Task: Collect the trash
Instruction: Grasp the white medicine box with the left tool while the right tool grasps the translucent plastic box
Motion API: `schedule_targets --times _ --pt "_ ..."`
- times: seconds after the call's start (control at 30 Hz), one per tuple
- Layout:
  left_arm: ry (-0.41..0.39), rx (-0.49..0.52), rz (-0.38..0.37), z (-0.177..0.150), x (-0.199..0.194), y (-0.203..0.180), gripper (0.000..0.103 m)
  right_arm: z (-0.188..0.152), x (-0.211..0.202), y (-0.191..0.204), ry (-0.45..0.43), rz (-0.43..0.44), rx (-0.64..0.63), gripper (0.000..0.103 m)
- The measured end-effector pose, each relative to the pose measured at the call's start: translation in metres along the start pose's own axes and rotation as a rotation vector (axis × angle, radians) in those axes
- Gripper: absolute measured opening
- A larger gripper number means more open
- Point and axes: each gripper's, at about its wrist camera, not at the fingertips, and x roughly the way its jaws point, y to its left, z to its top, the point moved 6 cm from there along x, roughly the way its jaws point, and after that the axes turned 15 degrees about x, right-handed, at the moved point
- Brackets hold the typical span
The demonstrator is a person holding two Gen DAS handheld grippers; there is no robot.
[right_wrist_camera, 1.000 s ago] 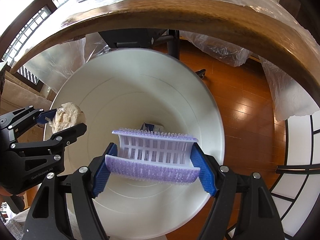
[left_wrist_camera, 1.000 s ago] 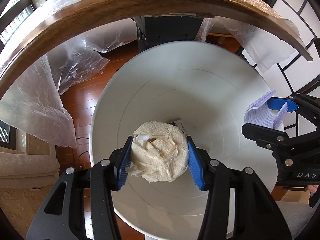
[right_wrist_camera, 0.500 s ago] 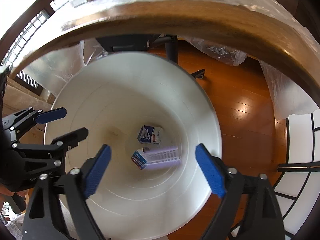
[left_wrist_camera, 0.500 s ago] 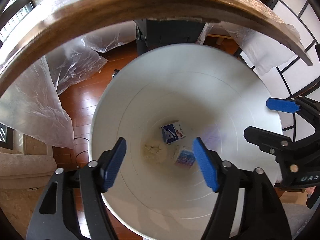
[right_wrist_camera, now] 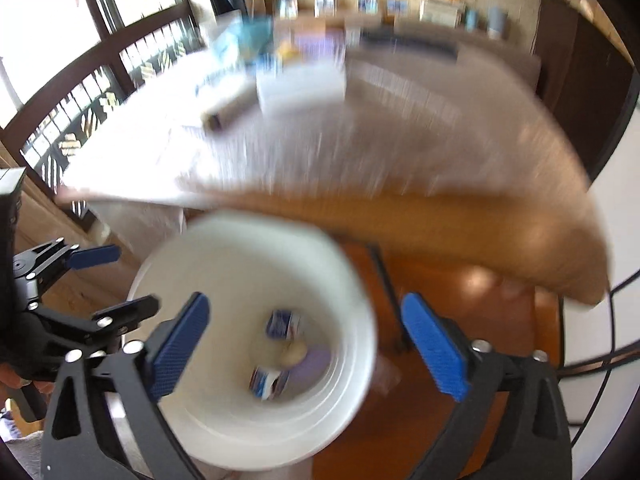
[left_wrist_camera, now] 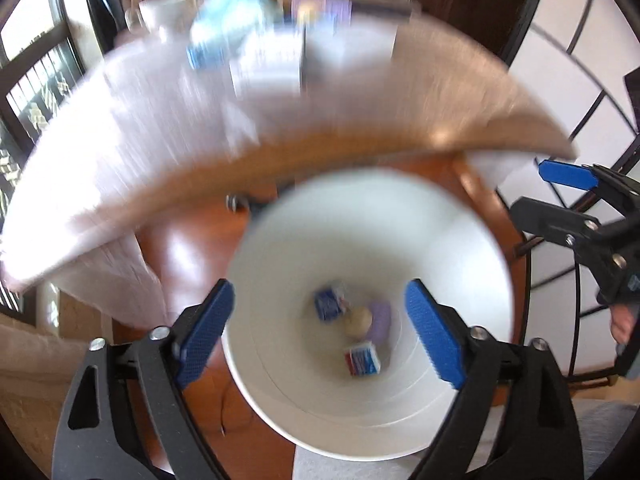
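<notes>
Both views are smeared by motion blur, yet the main things read clearly enough: the left tongs [left_wrist_camera: 320, 336] have their jaws opening, the blue pads far apart with nothing between them, and they hang above the mouth of a white round trash bin [left_wrist_camera: 280, 240] that stands on a reddish wooden floor [left_wrist_camera: 188, 248]. The right tongs [right_wrist_camera: 304, 344] likewise have their jaws opening and hold nothing, hanging over the right side of the same bin's rim. At the bottom of the bin lies the collected trash: a crumpled beige paper wad [left_wrist_camera: 357, 320] in the middle, a pale purple plastic piece [left_wrist_camera: 380, 320] touching it on the right, a small blue and white carton [left_wrist_camera: 330, 305] just to the far left of the wad, and a second small carton [left_wrist_camera: 363, 358] with blue and red print on the near side. Beyond the bin, on the far side, runs the curved wooden edge of a table [left_wrist_camera: 360, 132] covered with clear plastic sheeting; blurred boxes and packets sit on its far part, too smeared to name. In the left wrist view the right tongs show at the right edge, and part of a hand [left_wrist_camera: 622, 322] shows behind them
</notes>
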Motion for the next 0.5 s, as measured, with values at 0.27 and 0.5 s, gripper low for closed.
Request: schedule_targets --times 0.27,0.5 --pt "-0.185 -0.049 0.140 0.061 -0.037 0.049 0.102 0.080 -0.009 0.011 -0.158 -0.027 -0.052 0.099" --pt "-0.152 -0.005 0.125 0.088 -0.003 0.065 0.102 0.105 0.040 0.026 -0.080 -0.002 -0.055 0.099"
